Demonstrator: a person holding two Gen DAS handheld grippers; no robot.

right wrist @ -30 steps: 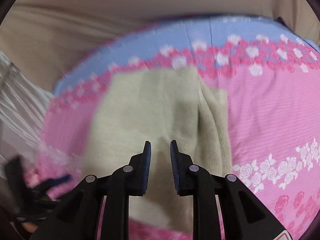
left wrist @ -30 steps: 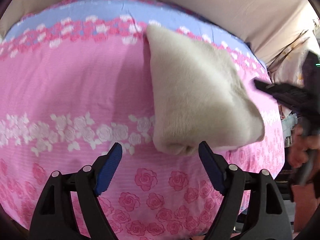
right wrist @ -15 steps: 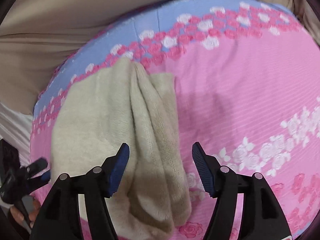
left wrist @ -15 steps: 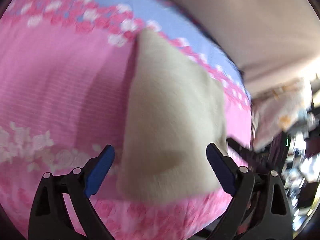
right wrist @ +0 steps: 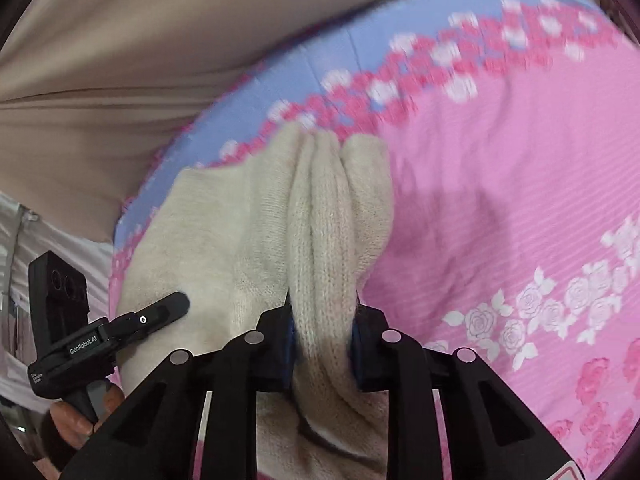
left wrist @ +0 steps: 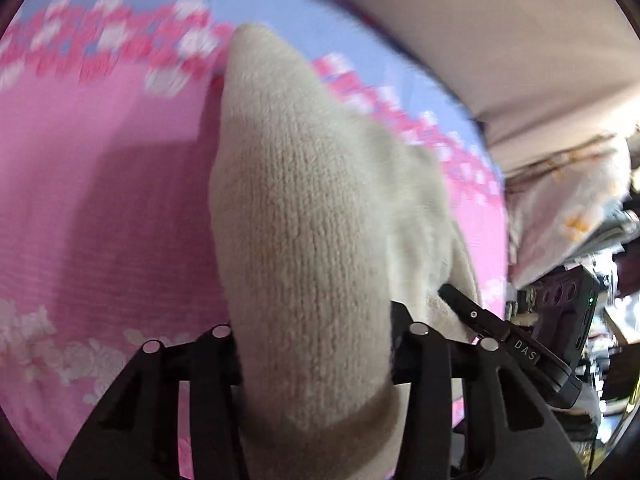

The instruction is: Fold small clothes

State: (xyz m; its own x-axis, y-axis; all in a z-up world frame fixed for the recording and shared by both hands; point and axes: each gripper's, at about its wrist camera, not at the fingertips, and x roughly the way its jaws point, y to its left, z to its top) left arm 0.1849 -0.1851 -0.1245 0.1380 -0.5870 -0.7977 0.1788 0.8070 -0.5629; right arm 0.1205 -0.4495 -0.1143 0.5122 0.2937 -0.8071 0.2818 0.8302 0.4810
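- Bed sheet (left wrist: 100, 208) covers the work surface: pink thin-striped cotton look, rose print bands in white and darker pink, periwinkle blue border along the far edge; beige draped fabric (right wrist: 120, 60) behind it.
- Cream knit garment (left wrist: 304, 208) lies on the pink sheet near the blue border, folded into a thick, rounded wedge; fine ribbed knit on the outside, fuzzier fleece-like face on the flatter panel.
- In the right wrist view the garment (right wrist: 332, 220) shows three soft rolled ridges side by side, tapering toward the far end.
- Left gripper (left wrist: 312, 344): black plastic frame, silver rivets; jaws have just been closing and now pinch the near end of a thick knit fold, blue pads buried in the cloth.
- Right gripper (right wrist: 322, 344): same build, blue pads (right wrist: 289, 348) partly visible; jaws have just been closing, narrow gap, clamped on the bunched middle ridge.
- Each gripper appears in the other's view at the garment's edge; a finger of the right one (left wrist: 476, 314) lies against the cloth; whether the left one (right wrist: 160, 314) touches it is unclear.
- Person's hand (right wrist: 80, 416) wraps the left handle, lower left corner.
- Floral pale bedding (left wrist: 572, 200) and blurry clutter at far right, motion blur on the print.
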